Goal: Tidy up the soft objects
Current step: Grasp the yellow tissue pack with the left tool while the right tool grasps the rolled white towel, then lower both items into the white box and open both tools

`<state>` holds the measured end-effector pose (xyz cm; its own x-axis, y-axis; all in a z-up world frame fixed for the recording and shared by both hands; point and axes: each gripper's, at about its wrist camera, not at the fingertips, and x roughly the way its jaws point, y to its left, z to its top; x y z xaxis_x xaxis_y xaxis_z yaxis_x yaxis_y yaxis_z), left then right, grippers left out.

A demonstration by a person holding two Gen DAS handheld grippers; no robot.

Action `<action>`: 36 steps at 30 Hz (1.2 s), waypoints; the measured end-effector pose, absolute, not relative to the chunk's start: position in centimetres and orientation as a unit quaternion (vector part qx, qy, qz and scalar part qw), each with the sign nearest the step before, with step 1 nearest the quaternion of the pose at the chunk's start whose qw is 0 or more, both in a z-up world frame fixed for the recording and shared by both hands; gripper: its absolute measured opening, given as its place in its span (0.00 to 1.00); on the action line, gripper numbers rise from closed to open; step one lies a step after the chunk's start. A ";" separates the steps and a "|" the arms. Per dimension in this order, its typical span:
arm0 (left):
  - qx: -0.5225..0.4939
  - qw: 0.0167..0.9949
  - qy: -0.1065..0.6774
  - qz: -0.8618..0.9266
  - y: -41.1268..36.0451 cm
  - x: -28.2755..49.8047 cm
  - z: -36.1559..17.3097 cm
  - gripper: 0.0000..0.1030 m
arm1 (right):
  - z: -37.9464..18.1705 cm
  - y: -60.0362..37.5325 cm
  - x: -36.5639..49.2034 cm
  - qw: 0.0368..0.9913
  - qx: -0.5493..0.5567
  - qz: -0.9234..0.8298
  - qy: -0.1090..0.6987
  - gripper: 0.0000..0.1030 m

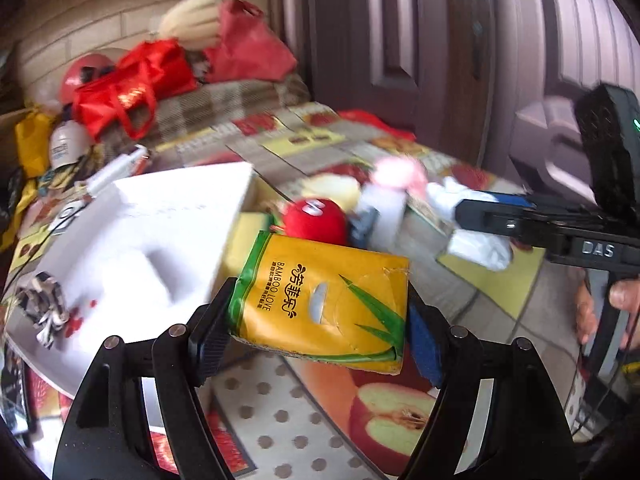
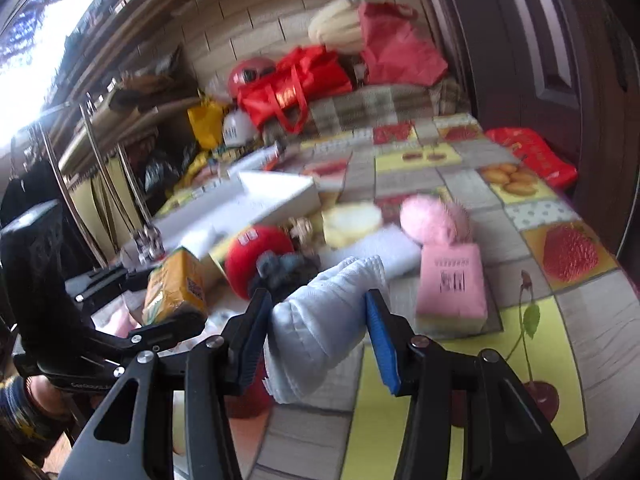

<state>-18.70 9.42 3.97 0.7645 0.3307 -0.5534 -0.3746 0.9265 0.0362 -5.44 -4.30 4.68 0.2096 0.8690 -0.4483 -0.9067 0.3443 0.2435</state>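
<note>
My left gripper [image 1: 316, 336] is shut on a yellow and green tissue pack [image 1: 320, 300] and holds it above the table; the pack also shows in the right wrist view [image 2: 176, 284]. My right gripper [image 2: 316, 332] is shut on a white folded cloth [image 2: 320, 320], seen from the left wrist view [image 1: 476, 240] too. On the fruit-print tablecloth [image 2: 532, 336] lie a red plush ball [image 2: 256, 256], a pink fluffy ball [image 2: 432, 220], a pink tissue pack [image 2: 452, 284], a grey fuzzy item [image 2: 284, 268] and a pale yellow soft piece [image 2: 352, 220].
A white open box [image 1: 132, 248] stands at the left of the table. Red bags [image 2: 296, 84], a helmet [image 2: 252, 72] and a yellow bag [image 2: 208, 120] pile at the far end. A dark door [image 1: 400, 40] is on the right. A red packet [image 2: 532, 152] lies at the table's right edge.
</note>
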 end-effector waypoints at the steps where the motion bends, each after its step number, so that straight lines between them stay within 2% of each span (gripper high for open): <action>1: -0.044 0.939 0.275 0.201 9.7 -19.1 4.2 0.75 | 5.1 -4.4 -5.8 0.782 -0.027 0.572 0.246 0.47; 8: -0.059 0.922 0.218 0.315 13.2 -21.7 4.9 0.75 | 6.4 -2.5 -8.5 0.796 0.014 0.575 0.187 0.47; 12: -0.061 0.915 0.206 0.341 14.1 -22.5 4.9 0.75 | 6.9 -0.9 -9.9 0.804 -0.001 0.575 0.150 0.47; 36: -0.066 0.891 0.163 0.417 19.5 -26.8 4.9 0.75 | 5.7 6.4 -13.4 0.782 -0.074 0.599 0.154 0.47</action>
